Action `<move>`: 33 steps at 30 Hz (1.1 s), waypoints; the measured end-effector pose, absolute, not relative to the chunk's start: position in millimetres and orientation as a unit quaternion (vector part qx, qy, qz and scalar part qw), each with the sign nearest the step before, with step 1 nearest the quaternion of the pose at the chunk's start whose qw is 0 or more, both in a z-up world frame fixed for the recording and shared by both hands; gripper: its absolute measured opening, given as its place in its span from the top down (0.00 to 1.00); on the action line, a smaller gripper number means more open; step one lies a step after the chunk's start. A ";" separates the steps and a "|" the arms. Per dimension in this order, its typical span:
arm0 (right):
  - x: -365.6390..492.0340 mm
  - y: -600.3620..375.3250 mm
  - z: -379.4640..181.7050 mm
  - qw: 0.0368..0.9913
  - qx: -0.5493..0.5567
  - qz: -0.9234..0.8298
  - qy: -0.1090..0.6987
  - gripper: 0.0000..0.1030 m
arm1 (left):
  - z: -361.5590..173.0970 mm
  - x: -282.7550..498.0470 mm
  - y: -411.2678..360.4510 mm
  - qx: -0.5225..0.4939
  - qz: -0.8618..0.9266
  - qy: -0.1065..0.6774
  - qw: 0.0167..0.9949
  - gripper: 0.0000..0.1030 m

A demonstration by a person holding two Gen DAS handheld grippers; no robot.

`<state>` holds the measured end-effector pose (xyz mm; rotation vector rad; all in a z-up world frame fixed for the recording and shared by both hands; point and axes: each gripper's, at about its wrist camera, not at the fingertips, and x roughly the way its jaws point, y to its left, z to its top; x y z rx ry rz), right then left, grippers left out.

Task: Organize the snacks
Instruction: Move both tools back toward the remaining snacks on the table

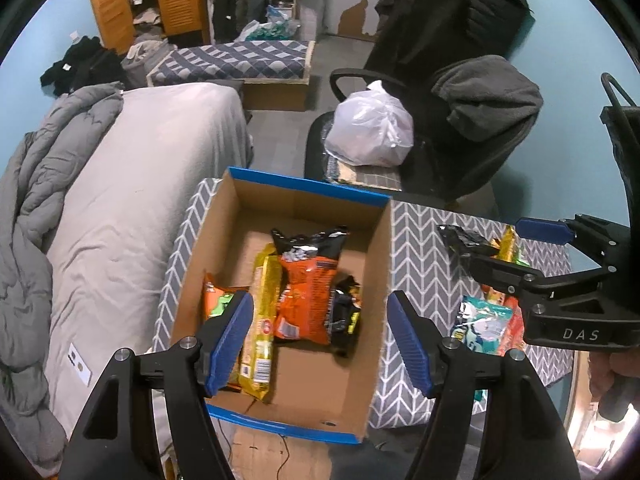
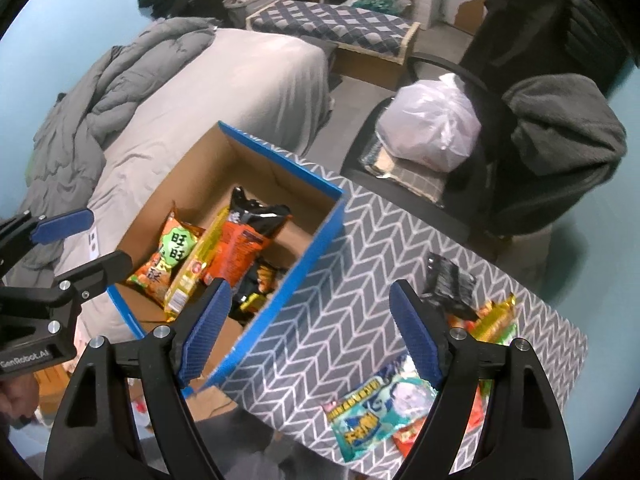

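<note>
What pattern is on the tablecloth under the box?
Grey with white chevron arrows, on the tablecloth; clearest in the right wrist view.

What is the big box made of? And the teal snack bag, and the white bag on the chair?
The box looks like cardboard: matte brown inside, blue outside. The teal snack bag seems to be shiny plastic film, glinting and crinkled. The white bag looks like thin, translucent plastic, wrinkled and knotted on top.

Pale blue walls (image 1: 568,36); grey bed (image 1: 152,184); seemingly tiled floor (image 1: 280,136).
</note>
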<state>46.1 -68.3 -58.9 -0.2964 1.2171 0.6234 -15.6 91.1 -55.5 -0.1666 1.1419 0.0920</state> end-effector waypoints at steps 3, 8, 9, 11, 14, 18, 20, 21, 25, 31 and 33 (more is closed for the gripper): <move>45.3 -83.3 -57.3 0.769 -0.128 0.275 0.563 0.21 | -54.6 -13.4 80.7 -0.073 0.034 0.541 0.837 0.26; 43.0 -110.8 -58.7 0.774 -0.111 0.253 0.569 0.21 | -55.3 -8.3 59.1 -0.053 0.019 0.544 0.837 0.26; 42.0 -117.0 -60.2 0.774 -0.106 0.248 0.573 0.21 | -55.5 -7.7 55.3 -0.050 0.016 0.545 0.836 0.26; 40.6 -129.9 -63.5 0.773 -0.099 0.237 0.580 0.21 | -57.4 -5.7 46.3 -0.046 0.009 0.549 0.834 0.26; 37.3 -150.1 -70.2 0.771 -0.089 0.219 0.591 0.21 | -60.4 -3.1 32.4 -0.038 0.001 0.556 0.830 0.22; 35.1 -180.7 -78.4 0.770 -0.074 0.191 0.604 0.21 | -68.5 1.2 11.1 -0.028 -0.018 0.569 0.822 0.22; 33.6 -197.3 -83.5 0.770 -0.066 0.176 0.610 0.21 | -74.0 3.3 0.3 -0.023 -0.028 0.576 0.816 0.22; 33.0 -205.7 -86.3 0.769 -0.061 0.167 0.614 0.21 | -76.7 4.7 -4.7 -0.021 -0.033 0.580 0.814 0.22; 27.6 -237.1 -98.0 0.765 -0.044 0.136 0.628 0.21 | -88.1 10.3 -24.8 -0.011 -0.051 0.595 0.802 0.22; 15.0 -279.6 -119.7 0.762 -0.032 0.091 0.640 0.21 | -110.7 19.6 -51.4 0.001 -0.074 0.623 0.778 0.22; 10.4 -291.9 -130.5 0.761 -0.030 0.077 0.644 0.21 | -117.9 21.5 -59.4 0.004 -0.080 0.630 0.772 0.22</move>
